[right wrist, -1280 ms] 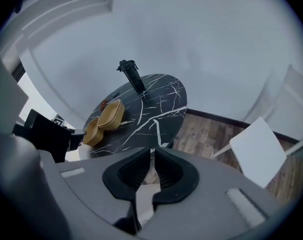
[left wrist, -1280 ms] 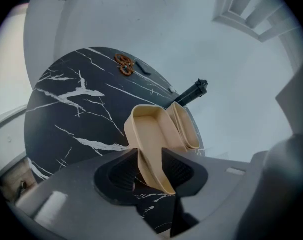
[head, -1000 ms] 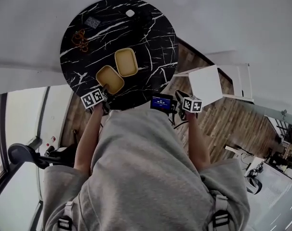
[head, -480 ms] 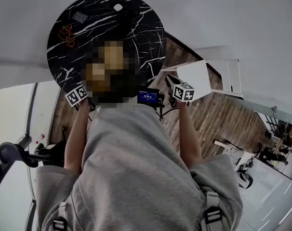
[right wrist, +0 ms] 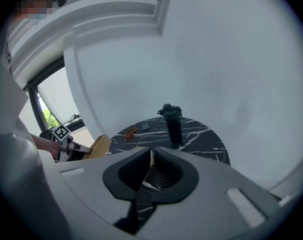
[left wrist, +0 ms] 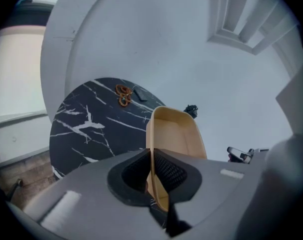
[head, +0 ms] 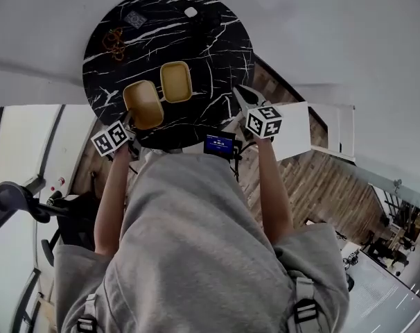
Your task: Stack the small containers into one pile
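Two tan containers lie side by side on the round black marble table (head: 217,40). My left gripper (head: 130,121) is at the near edge, its jaws closing on the near wall of the nearer container (head: 143,104) (left wrist: 174,134); the pads pinch that wall. The other container (head: 176,81) lies just beyond it, untouched. My right gripper (head: 241,96) hovers by the table's right edge, jaws together and nothing seen between them. From the right gripper view the held container (right wrist: 99,145) looks tilted, next to the left gripper (right wrist: 66,141).
A black bottle (right wrist: 172,121) stands on the table. Orange rings (head: 114,41), a dark card (head: 134,19) and a small white object (head: 190,12) lie at the far side. A white stool (head: 303,120) stands at the right over wooden floor.
The left gripper's jaws have come together on the near container's wall. My right gripper has moved forward from beside the body to the table's right edge.
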`<state>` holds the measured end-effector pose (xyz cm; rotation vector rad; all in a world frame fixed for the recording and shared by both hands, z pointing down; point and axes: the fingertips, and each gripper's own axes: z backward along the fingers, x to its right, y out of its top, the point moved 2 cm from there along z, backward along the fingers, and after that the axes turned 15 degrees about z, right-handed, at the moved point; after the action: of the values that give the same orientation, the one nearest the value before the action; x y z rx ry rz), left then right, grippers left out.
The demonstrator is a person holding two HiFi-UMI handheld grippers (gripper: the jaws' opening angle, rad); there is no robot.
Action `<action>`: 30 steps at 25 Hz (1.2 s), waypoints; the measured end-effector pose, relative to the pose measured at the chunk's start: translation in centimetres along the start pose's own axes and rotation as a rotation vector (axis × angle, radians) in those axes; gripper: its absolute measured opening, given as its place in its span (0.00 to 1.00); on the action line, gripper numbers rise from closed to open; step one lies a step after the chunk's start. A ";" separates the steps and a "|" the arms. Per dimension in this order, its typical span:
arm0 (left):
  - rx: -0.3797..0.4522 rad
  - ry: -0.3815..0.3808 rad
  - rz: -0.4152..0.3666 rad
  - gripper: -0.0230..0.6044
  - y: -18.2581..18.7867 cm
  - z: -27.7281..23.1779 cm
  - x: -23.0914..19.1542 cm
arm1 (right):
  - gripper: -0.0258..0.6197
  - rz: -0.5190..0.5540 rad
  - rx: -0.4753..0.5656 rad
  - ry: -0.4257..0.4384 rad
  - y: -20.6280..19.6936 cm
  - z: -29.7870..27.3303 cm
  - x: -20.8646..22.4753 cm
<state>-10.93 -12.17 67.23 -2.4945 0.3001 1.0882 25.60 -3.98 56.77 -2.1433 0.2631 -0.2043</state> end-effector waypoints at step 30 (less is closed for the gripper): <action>0.246 -0.052 -0.247 0.08 0.8 4.3 12.6 | 0.14 -0.010 0.032 0.627 8.7 -7.4 -15.6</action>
<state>-5.52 -11.46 55.03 -2.2132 0.0990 0.9523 7.82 -10.44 52.82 -1.9965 0.6016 -0.8819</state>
